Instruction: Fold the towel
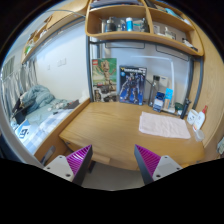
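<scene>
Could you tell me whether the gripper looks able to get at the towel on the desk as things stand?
Probably yes: the gripper is open, and the towel lies flat on the desk beyond the fingers, with only bare desk between them.

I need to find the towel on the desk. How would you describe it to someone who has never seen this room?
Start at the wooden desk under the wall shelves. The towel lies flat on it, beyond the open tongs, before the bottles. It is the only pale, patterned cloth spread there.

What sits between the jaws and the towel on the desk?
Nothing visible: bare desk lies between the open gripper and the towel, which lies flat beyond the jaws, with bottles behind it.
</scene>
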`<state>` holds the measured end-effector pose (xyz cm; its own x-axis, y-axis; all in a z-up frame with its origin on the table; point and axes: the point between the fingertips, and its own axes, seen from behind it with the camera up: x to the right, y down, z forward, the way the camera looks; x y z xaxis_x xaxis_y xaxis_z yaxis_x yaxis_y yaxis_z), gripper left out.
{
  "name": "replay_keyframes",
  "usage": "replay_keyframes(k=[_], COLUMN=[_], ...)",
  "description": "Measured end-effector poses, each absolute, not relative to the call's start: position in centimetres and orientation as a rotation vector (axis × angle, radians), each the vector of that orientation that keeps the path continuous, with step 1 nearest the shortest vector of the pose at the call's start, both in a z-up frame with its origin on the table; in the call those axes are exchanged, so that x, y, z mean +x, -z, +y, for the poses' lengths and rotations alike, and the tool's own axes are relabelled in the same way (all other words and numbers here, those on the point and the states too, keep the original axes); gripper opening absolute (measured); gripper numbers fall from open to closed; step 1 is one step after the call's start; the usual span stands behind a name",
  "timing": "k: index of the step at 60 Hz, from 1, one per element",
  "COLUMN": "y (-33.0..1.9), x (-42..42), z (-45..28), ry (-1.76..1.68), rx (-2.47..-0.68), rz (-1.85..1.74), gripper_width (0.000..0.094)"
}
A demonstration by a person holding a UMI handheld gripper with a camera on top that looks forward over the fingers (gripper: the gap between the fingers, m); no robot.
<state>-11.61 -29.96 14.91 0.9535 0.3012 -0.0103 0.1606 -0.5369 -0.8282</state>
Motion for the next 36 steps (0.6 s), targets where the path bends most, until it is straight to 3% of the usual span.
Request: replay_keyframes(k=[8,18,31,36], y=[-11.5,-6.5,-3.7,-2.4], x=[-8.5,-4.3,-1.9,-1.9], z=[-27.6,-19.5,-7.4,-3.6], ry=[-0.134,-0.085,-0.032,-0.034], rx=[-2.211,-2.24,-2.202,-2.2], rz=[-0.266,-0.213,-0.206,-0.203], gripper_width=[0.0858,0.0854,0.0829,0.0768])
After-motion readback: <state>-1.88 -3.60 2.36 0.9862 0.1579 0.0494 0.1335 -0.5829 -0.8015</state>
